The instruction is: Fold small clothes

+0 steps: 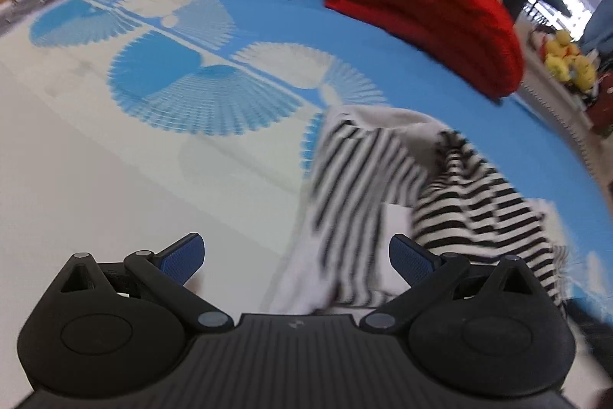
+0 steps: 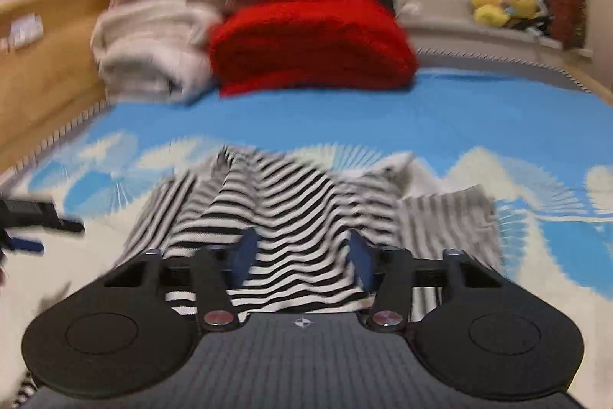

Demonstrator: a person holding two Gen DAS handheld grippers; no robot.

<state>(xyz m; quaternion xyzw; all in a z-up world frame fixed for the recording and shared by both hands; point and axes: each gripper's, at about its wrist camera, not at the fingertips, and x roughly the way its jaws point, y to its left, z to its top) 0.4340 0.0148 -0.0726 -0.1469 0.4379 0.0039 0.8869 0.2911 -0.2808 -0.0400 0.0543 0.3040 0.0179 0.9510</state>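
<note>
A small black-and-white striped garment (image 1: 387, 186) lies crumpled on the blue and white patterned bed cover (image 1: 172, 83). My left gripper (image 1: 297, 257) is open, its blue pads wide apart, at the garment's near left edge. In the right wrist view the striped garment (image 2: 291, 202) is bunched up in front of my right gripper (image 2: 302, 255), which is open with cloth lying between its blue pads. The left gripper (image 2: 23, 229) shows at the left edge of the right wrist view.
A folded red blanket (image 2: 310, 45) and a stack of beige and white blankets (image 2: 153, 45) sit at the head of the bed by the wooden headboard (image 2: 46, 64). Yellow plush toys (image 2: 502, 2) sit on a sill beyond the bed.
</note>
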